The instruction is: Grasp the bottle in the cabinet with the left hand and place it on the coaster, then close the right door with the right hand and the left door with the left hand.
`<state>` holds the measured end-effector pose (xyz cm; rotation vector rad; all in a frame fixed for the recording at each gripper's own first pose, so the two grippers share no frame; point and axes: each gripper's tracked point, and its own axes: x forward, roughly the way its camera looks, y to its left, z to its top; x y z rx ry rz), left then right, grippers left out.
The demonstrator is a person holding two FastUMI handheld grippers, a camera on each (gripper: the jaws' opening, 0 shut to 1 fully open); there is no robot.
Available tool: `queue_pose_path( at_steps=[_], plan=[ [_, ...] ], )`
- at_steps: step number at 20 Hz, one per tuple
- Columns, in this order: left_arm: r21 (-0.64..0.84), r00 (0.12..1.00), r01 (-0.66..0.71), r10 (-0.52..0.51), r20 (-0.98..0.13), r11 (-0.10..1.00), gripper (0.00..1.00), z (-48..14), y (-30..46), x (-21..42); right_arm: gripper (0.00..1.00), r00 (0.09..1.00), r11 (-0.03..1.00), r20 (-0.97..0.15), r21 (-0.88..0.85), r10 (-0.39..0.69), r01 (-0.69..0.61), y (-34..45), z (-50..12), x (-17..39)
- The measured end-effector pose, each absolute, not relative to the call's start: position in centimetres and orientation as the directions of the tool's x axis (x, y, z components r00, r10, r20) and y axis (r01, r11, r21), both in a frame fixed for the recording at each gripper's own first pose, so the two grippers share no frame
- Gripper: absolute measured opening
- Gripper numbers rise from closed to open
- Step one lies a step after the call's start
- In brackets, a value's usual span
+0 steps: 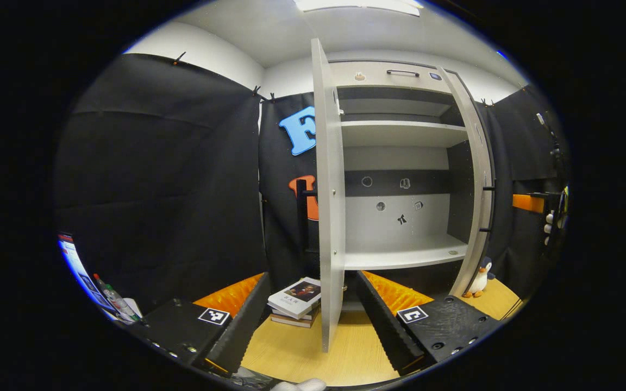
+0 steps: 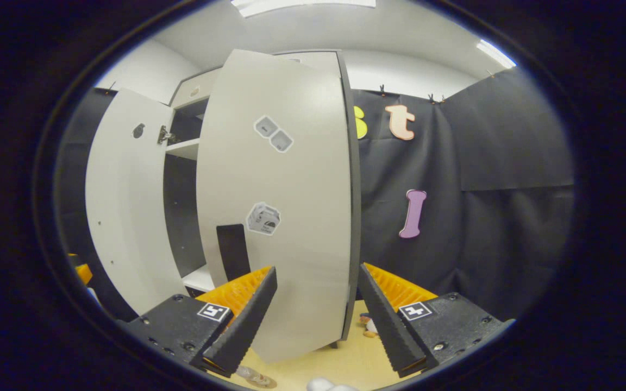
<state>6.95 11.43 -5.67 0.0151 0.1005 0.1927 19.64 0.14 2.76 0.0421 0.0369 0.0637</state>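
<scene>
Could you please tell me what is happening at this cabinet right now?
A person holds a pair of tongs in each hand at an open cabinet. The right tongs are open, straddling the lower edge of the right door, which is still ajar. The left tongs are open in front of the left door, also still open. The shelves in view hold no bottle. A stack of books lies on the table.

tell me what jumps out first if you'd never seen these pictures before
The tall pale cabinet stands wide open in the left gripper view, its shelves bare, with the left door edge-on straight ahead between the open left gripper. In the right gripper view the right door looms close, its edge between the fingers of the open right gripper. A stack of books lies on the wooden table by the left door.
</scene>
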Motion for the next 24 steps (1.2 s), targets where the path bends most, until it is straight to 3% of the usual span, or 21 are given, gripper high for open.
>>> queue_pose_path(
  at_steps=[12, 24],
  plan=[
    [0.084, 0.970, -0.231, 0.236, -0.053, 0.969, 0.96, -3.2, 21.5, 13.1, 0.98, 0.996, 0.998, -0.070, 0.014, 0.064, -0.063, 2.8, 0.3, 11.5],
    [0.025, 0.990, -0.125, 0.126, -0.063, 0.992, 0.93, -3.5, 20.4, 17.1, 0.98, 0.991, 1.000, -0.130, 0.018, 0.016, -0.013, 3.0, -2.3, 7.5]
  ],
)
